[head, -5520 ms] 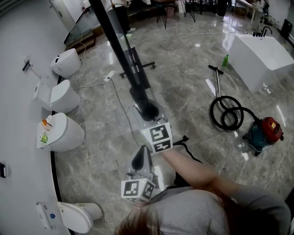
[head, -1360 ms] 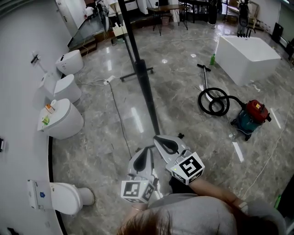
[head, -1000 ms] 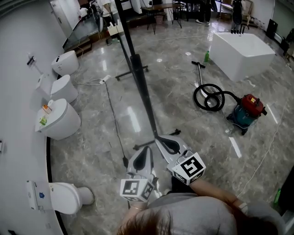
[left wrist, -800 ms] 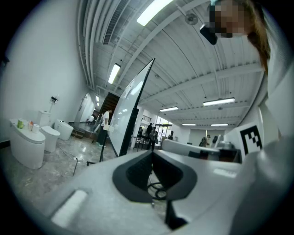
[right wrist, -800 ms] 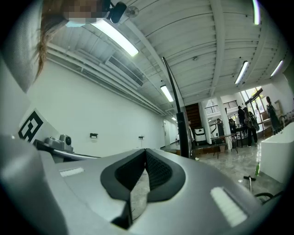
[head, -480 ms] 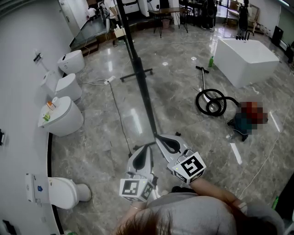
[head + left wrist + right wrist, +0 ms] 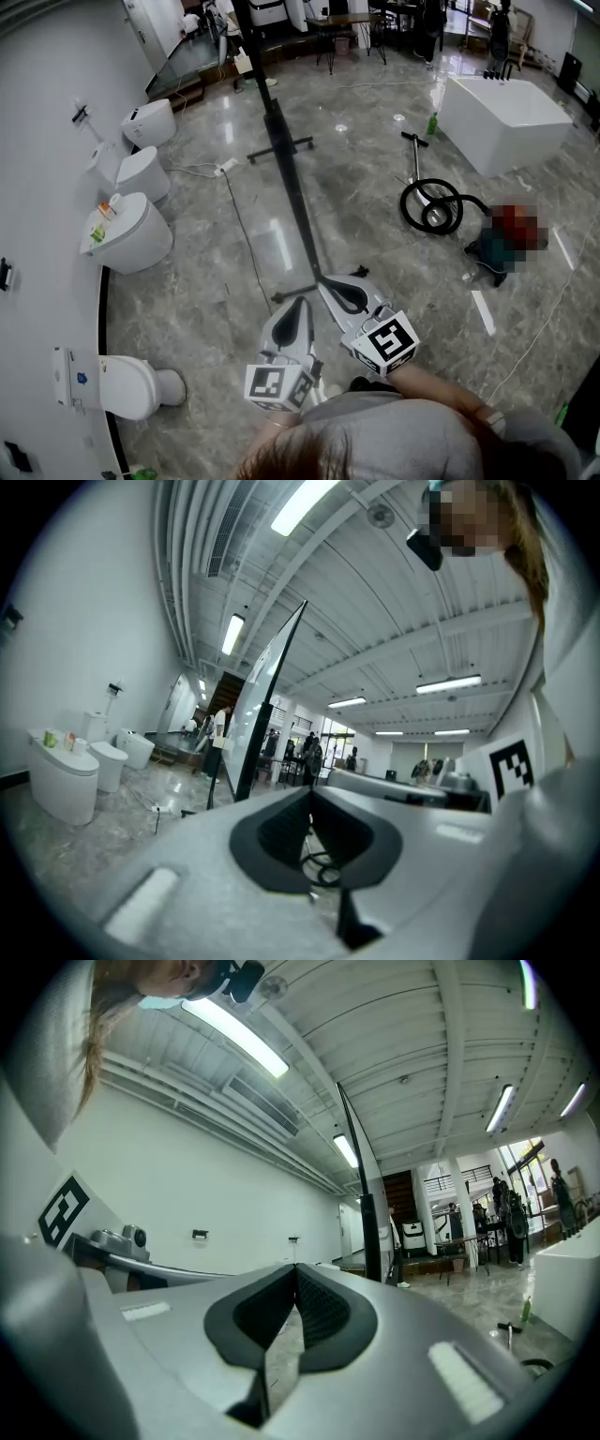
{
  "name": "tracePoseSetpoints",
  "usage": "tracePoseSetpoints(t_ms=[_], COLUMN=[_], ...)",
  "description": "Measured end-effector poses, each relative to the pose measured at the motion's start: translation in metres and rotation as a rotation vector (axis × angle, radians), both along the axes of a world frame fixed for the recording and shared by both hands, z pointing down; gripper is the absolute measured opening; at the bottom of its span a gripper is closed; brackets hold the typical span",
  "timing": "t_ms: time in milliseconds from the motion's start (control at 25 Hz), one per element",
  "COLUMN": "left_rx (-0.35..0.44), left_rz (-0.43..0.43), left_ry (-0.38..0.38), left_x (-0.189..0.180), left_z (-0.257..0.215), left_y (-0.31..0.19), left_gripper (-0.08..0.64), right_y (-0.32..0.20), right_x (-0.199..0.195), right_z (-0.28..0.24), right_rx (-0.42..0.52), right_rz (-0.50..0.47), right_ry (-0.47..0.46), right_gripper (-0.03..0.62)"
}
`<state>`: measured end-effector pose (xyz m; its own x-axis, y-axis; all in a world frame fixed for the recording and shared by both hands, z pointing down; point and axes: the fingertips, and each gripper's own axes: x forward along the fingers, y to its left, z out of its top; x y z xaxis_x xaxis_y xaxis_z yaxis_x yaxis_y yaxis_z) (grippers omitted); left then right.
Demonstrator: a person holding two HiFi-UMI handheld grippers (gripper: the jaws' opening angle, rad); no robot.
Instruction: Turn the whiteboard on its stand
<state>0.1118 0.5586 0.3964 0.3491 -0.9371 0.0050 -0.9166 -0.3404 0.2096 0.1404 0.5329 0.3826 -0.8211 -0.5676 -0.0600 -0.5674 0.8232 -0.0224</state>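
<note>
Seen edge-on from above in the head view, the whiteboard (image 7: 292,192) is a long dark bar running from the top edge down to just ahead of my grippers, with its stand's wheeled foot (image 7: 279,147) on the grey marble floor. My left gripper (image 7: 302,302) and right gripper (image 7: 323,281) are held side by side close to the body, both shut with nothing in them. The right one's tip is near the board's near end, but contact cannot be told. In the left gripper view the board (image 7: 267,691) stands ahead of my left gripper (image 7: 310,794). In the right gripper view its dark edge (image 7: 367,1213) rises beyond my right gripper (image 7: 295,1269).
White toilets (image 7: 131,239) line the left wall, with another toilet (image 7: 122,386) nearer. A power cable (image 7: 246,246) lies on the floor left of the board. To the right are a vacuum hose (image 7: 431,208) and a white bathtub (image 7: 511,112).
Since the earliest frame the board's near end has swung and my right arm has drawn back beside the left. Over the last second only the view has shifted a little.
</note>
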Motion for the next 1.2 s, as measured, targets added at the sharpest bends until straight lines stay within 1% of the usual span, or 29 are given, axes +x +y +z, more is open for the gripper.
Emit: tracePoseSetpoints(t_ms=[320,760,1200], left_rx=[0.004,0.015,0.003], left_rz=[-0.001,-0.013,-0.018], left_ry=[-0.011,-0.014,-0.009], left_x=[0.0052,0.0059,0.0031], left_z=[-0.0020,-0.0079,-0.0030], left_y=[0.0047,0.0054,0.0042], left_gripper=[-0.003,-0.003,-0.003], right_y=[0.0089,0.0087,0.0080], right_x=[-0.0028,-0.0009,-0.0048], right_z=[-0.0015,-0.0033,-0.0010], right_rx=[0.012,0.011,0.012], right_rz=[-0.036,-0.039,-0.049], right_ry=[0.010,0.009,0.006], right_gripper=[0.005,0.005,0.005])
